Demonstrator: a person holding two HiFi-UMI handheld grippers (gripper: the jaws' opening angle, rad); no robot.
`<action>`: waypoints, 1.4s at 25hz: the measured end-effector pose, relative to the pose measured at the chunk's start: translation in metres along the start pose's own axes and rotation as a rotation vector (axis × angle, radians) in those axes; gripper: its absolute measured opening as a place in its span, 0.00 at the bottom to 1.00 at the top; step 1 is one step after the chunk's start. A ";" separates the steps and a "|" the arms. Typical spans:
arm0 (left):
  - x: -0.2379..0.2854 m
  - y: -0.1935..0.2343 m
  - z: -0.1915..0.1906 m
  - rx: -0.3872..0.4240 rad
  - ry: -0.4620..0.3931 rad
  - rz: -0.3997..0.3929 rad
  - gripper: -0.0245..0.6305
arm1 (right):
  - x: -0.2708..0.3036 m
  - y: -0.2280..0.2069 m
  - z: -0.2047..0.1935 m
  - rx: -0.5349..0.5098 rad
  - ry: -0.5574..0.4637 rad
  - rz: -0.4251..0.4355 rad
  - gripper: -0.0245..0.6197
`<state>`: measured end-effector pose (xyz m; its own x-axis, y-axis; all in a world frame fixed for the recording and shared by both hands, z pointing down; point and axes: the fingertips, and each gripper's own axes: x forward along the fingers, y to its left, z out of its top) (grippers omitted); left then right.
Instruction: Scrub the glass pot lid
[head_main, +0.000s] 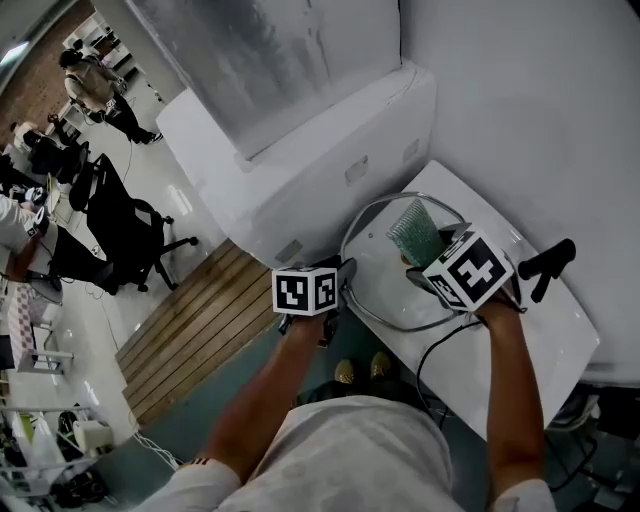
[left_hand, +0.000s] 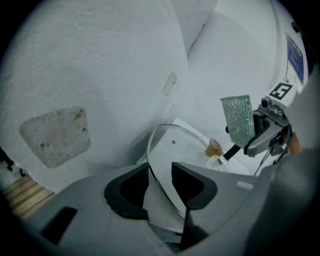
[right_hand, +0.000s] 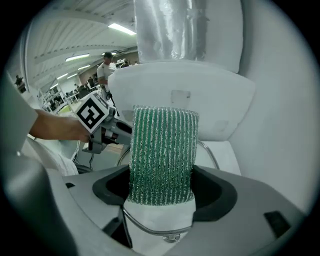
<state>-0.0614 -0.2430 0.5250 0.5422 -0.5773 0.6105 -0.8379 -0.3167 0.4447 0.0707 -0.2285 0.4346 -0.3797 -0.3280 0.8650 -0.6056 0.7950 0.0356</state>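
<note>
The glass pot lid (head_main: 385, 285) sits on the white table (head_main: 545, 335), and its amber knob (left_hand: 215, 148) shows in the left gripper view. My left gripper (head_main: 345, 272) is at the lid's left edge. The metal rim (left_hand: 167, 192) runs slantwise between its two pads (left_hand: 135, 187), which are closed on it. My right gripper (head_main: 420, 262) is shut on a green scrub sponge (head_main: 415, 232), which stands up over the far part of the lid. From the right gripper view the sponge (right_hand: 162, 157) fills the gap between the jaws and the rim (right_hand: 150, 230) curves below it.
A black handled thing (head_main: 548, 265) lies on the table right of the lid. A white cabinet (head_main: 300, 150) rises just behind the table. Wooden floor slats (head_main: 195, 330) and an office chair (head_main: 120, 215) lie to the left, with people farther off.
</note>
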 end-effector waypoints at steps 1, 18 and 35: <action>0.000 0.000 0.000 0.002 -0.001 0.001 0.27 | 0.000 0.006 0.001 -0.016 0.003 -0.021 0.58; -0.001 0.000 0.000 0.004 -0.012 -0.003 0.27 | 0.056 0.076 -0.019 -0.118 0.033 -0.179 0.58; 0.000 0.000 -0.001 0.014 -0.002 -0.008 0.27 | 0.018 0.020 -0.061 0.235 -0.295 -0.037 0.58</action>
<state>-0.0612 -0.2423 0.5259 0.5485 -0.5761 0.6060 -0.8345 -0.3318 0.4399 0.0950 -0.1873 0.4812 -0.5189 -0.5145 0.6827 -0.7536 0.6524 -0.0811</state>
